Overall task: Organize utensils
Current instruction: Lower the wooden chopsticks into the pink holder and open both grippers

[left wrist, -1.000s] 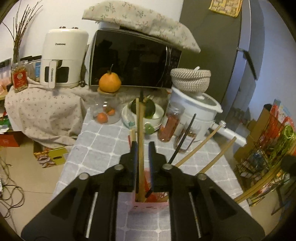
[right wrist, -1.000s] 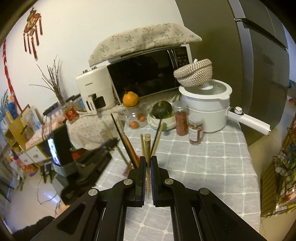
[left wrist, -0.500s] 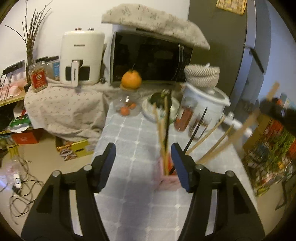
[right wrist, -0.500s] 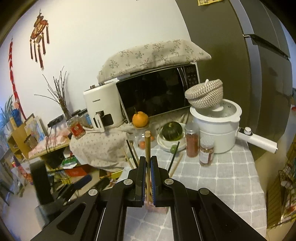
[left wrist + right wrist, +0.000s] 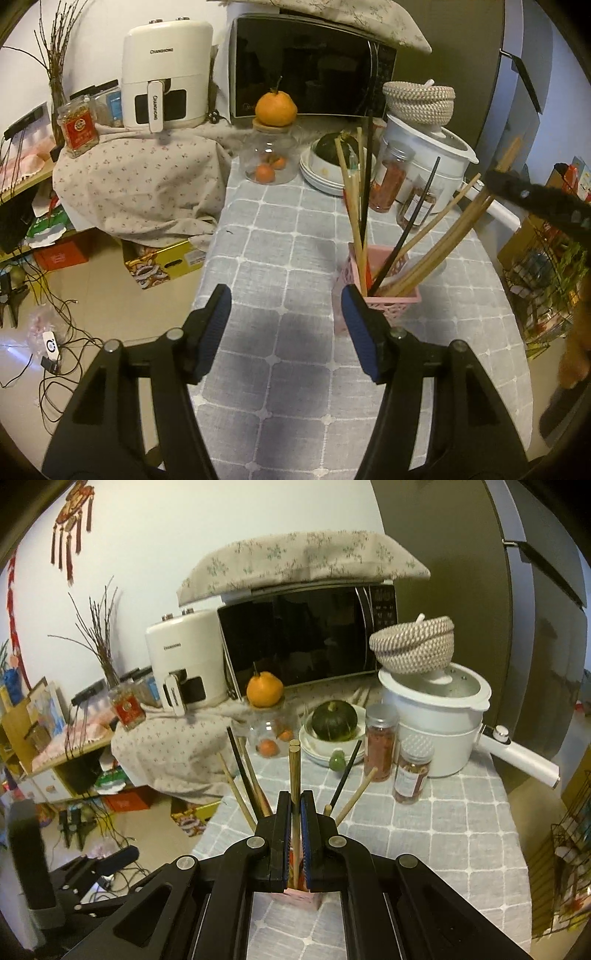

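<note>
A pink basket [image 5: 384, 291] stands on the grey checked tablecloth [image 5: 280, 258] and holds several wooden and black chopsticks [image 5: 354, 206]. My left gripper [image 5: 286, 306] is open and empty, just left of the basket. My right gripper [image 5: 294, 805] is shut on a pair of wooden chopsticks [image 5: 294, 768], held upright with their lower ends in the pink basket [image 5: 301, 895]. In the left wrist view the right gripper's black arm [image 5: 535, 199] reaches in from the right, holding wooden chopsticks [image 5: 443, 254] that slant into the basket.
Behind the basket stand two spice jars [image 5: 388, 177], a white pot [image 5: 424, 155] with a woven basket on it, plates with a green squash [image 5: 336, 151], a glass jar topped by an orange [image 5: 275, 109], a microwave [image 5: 306, 70] and an air fryer [image 5: 166, 74]. The table's left edge drops to a cluttered floor.
My left gripper let go of its chopsticks, opened wide and drew back to the left. My right gripper carried its chopsticks over and lowered them into the pink basket.
</note>
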Available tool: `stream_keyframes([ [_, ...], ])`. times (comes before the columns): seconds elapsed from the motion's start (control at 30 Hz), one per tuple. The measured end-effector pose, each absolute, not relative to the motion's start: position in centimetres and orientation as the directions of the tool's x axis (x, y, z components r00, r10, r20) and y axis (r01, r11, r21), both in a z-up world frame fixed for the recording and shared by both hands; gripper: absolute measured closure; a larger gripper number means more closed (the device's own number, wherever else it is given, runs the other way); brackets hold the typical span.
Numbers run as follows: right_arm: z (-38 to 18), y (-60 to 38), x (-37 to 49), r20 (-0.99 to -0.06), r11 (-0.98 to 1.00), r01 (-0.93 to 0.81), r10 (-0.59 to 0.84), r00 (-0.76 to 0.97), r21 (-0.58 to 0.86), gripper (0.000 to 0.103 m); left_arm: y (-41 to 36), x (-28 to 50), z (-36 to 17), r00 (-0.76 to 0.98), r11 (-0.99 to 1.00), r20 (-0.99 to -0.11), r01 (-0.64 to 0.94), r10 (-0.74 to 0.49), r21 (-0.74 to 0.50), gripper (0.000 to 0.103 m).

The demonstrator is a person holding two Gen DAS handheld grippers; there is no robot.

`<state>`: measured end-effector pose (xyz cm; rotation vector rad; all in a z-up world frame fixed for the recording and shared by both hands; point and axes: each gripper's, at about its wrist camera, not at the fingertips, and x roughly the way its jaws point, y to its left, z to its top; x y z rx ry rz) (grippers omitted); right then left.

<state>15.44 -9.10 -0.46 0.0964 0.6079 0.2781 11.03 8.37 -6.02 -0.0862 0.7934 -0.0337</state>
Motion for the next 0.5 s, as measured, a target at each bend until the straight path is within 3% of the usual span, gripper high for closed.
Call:
stream_keyframes([
  [0.27, -2.0, -8.8, 16.3, -0.553, 0.953, -0.242, 0.304, 0.776, 0.184, 0.096, 7.9, 11.2, -6.2, 0.686, 0.996, -0.724, 0.008, -0.073, -0.093, 0.039],
  [0.5, 0.4, -10.5, 14.9, -0.470, 0.927, -0.273, 0.367, 0.803, 0.258, 0.071, 7.7, 10.8, -5.8, 0.685, 0.995, -0.723, 0.021, -0.087, -0.100, 0.034],
])
